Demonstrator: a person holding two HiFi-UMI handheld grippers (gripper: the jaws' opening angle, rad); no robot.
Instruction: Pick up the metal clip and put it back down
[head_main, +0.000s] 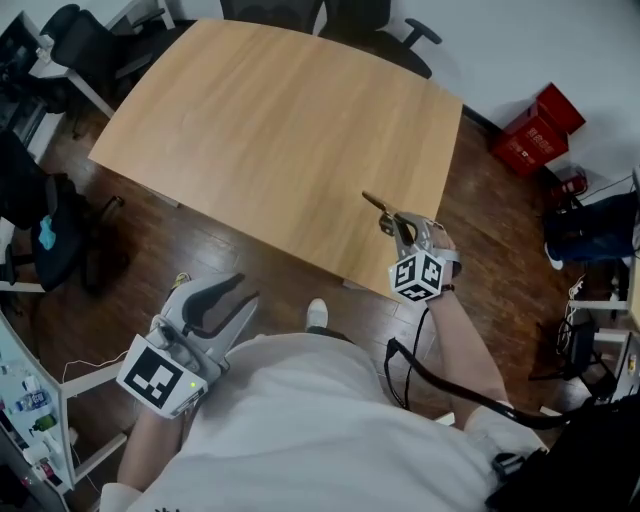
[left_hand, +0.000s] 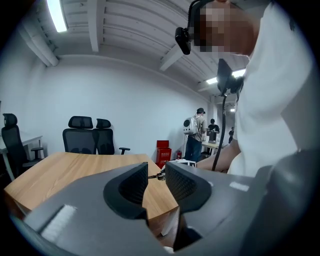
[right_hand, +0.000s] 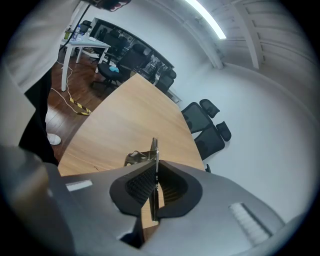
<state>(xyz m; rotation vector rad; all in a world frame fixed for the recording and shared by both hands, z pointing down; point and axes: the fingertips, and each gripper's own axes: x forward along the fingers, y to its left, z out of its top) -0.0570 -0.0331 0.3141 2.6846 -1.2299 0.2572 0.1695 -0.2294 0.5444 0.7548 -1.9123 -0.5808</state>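
Gripping metal clip (right_hand: 154, 150), right gripper (right_hand: 155, 170) jaws clenched | left gripper (left_hand: 156, 176) jaws apart, empty

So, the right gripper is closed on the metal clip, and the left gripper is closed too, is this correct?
Not fully. The left gripper is open, with nothing between its jaws; the left gripper view shows this. The right gripper is indeed closed on the metal clip.

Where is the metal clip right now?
In the head view, the clip is pinched in the right claw, at the near right edge of the table.
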